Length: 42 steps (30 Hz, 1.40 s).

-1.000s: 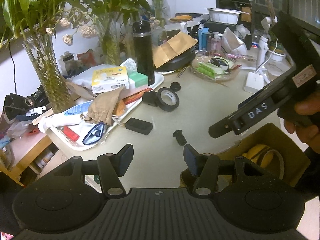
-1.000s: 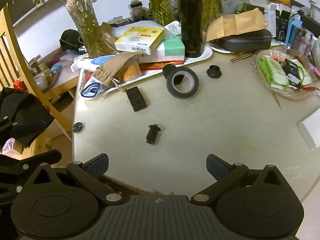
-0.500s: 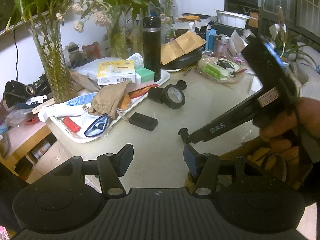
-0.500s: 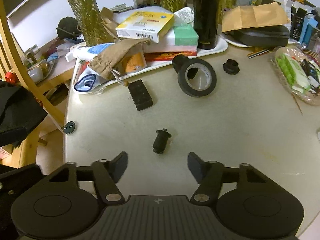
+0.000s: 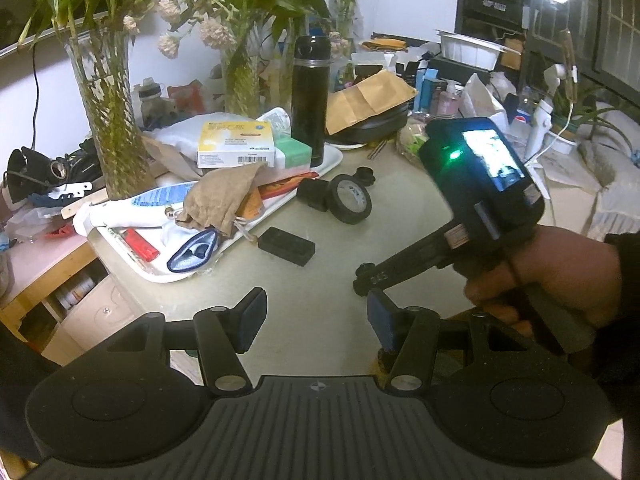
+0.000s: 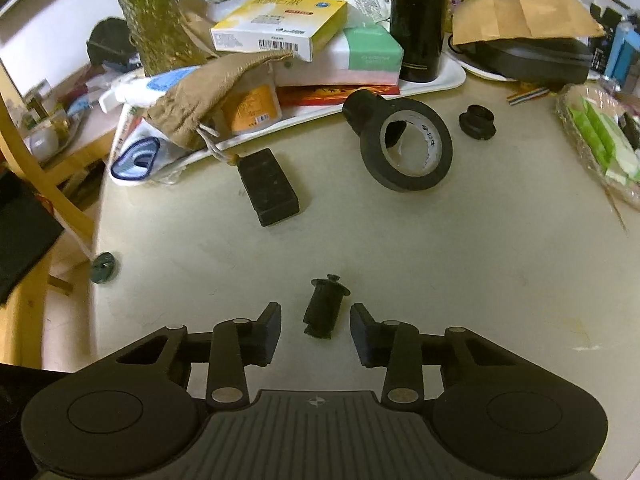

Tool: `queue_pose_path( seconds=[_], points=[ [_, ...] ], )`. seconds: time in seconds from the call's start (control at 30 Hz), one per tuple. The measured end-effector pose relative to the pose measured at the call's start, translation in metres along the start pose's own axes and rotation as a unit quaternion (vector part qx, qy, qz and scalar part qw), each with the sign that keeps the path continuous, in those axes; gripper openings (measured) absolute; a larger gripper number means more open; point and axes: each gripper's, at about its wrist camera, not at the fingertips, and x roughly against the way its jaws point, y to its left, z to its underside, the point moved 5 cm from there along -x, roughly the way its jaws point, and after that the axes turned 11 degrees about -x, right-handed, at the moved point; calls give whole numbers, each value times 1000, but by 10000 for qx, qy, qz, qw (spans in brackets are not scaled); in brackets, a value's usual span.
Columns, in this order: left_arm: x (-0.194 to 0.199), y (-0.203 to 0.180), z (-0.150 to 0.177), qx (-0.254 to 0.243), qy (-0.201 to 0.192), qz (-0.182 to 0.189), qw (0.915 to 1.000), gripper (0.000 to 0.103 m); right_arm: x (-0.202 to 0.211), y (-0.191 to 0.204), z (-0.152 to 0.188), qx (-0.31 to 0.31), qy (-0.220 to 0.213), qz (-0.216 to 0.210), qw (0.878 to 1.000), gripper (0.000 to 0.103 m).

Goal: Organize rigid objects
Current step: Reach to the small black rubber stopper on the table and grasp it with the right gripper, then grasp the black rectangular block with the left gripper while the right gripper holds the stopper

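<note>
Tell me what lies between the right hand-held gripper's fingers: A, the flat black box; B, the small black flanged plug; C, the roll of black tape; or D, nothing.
B: the small black flanged plug lies on the table between the closing fingers of the right hand-held gripper, pads not yet touching it.

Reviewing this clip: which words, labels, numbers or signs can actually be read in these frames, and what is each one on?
None reads for certain.
Yellow box: coloured heading, barcode and digits, all blurred.
Green-and-white pack: faint line, too blurred.
Tape roll: marks on inner core, too small.
Right gripper: white letters on its arm, unreadable here.
Orange packet: label too small.
</note>
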Motion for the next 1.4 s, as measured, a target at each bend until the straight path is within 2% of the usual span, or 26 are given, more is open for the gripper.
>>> queue_pose_path(
  seconds=[0.17,0.47,0.87,1.1,1.4],
  points=[
    [-1,-3,-1,-22,18,1,10000,55,-9,0,-1,22,68,227,9997,21],
    [-5,-3,-3,-18,54,-43,10000,55,5,-7,-1,50,-28,155,9999,20],
    [-18,-1,-10,-142,128,-227,9996,55,57,-20,-4,115,-339,-86,9993,20],
    [-37,3,-14,-256,245,-270,9990,55,84,-43,2,147,-511,-83,9986,20],
    [-75,7,-21,-165,562,-486,9971,55,106,-76,16,117,-645,-232,9976,20]
  ],
)
